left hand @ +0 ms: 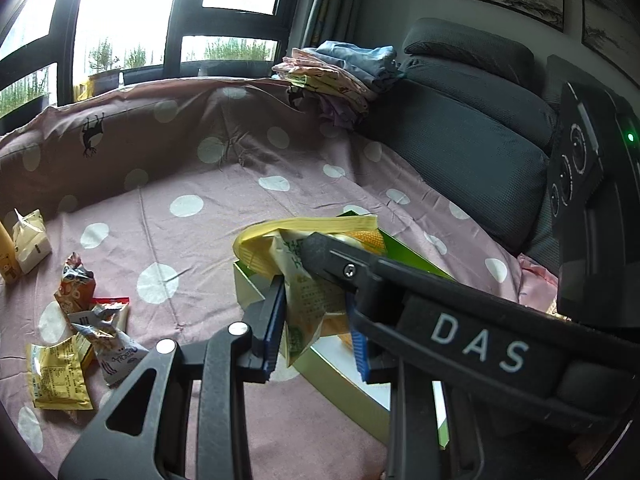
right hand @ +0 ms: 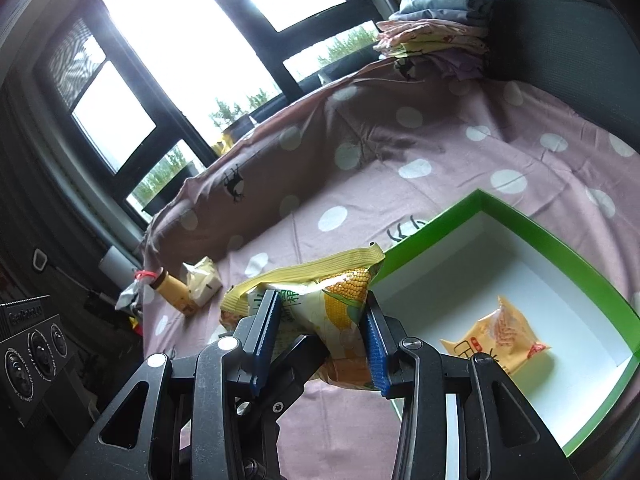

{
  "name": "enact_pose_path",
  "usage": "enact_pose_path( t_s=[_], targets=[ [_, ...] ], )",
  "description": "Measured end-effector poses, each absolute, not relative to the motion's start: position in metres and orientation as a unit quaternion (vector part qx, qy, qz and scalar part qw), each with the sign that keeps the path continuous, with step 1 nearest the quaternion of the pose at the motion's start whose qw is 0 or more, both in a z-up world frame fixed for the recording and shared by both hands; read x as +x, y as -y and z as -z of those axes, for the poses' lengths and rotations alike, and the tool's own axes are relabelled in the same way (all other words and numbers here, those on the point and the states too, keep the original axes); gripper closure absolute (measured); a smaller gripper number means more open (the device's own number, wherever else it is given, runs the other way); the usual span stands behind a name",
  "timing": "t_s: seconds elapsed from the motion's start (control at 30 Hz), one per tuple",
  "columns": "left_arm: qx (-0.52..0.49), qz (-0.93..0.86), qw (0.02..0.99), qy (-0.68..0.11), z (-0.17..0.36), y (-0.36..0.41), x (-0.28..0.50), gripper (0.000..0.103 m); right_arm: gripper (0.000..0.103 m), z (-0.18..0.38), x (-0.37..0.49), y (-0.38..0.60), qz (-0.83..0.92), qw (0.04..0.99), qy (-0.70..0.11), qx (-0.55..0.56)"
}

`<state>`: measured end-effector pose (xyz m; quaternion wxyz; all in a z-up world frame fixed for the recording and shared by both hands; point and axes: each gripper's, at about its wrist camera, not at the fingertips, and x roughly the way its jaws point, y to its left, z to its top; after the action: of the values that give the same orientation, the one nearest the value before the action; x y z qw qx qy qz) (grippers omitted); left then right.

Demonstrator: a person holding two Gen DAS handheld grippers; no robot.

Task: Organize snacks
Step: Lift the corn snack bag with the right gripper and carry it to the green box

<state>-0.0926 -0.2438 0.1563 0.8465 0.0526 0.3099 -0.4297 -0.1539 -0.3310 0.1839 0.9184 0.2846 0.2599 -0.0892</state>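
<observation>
A yellow corn snack packet (left hand: 312, 280) (right hand: 332, 312) is held in the air at the near left corner of a green box (right hand: 560, 248) with a white floor. My left gripper (left hand: 316, 332) and my right gripper (right hand: 320, 340) both have their blue pads against the packet's sides. In the left wrist view the right gripper's arm (left hand: 460, 320) crosses in from the right onto the packet. An orange snack packet (right hand: 500, 336) lies inside the box. Several loose snack packets (left hand: 88, 332) lie on the pink dotted sheet (left hand: 240, 184) at the left.
A beige packet (left hand: 30, 240) (right hand: 204, 280) and a yellow bottle (right hand: 176, 292) lie at the sheet's far left. Folded clothes (left hand: 340, 72) are stacked at the back. Dark sofa cushions (left hand: 472, 128) stand on the right. A window is behind.
</observation>
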Motion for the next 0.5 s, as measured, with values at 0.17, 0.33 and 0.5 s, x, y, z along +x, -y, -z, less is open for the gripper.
enact_pose_path(
  t_s=[0.17,0.33,0.5],
  targets=[
    [0.062,0.448,0.832,-0.322,-0.149,0.260,-0.091,0.075,0.060,-0.177,-0.159,0.345,0.112,0.911,-0.266,0.294],
    [0.064,0.463,0.816,-0.340,-0.141,0.273,-0.088,0.075,0.060,-0.171,-0.163,0.356,0.135,0.903,-0.275,0.303],
    [0.068,0.472,0.804,-0.355,-0.133,0.285,-0.086,0.075,0.060,-0.162,-0.165,0.368,0.145,0.894,-0.283,0.315]
  ],
)
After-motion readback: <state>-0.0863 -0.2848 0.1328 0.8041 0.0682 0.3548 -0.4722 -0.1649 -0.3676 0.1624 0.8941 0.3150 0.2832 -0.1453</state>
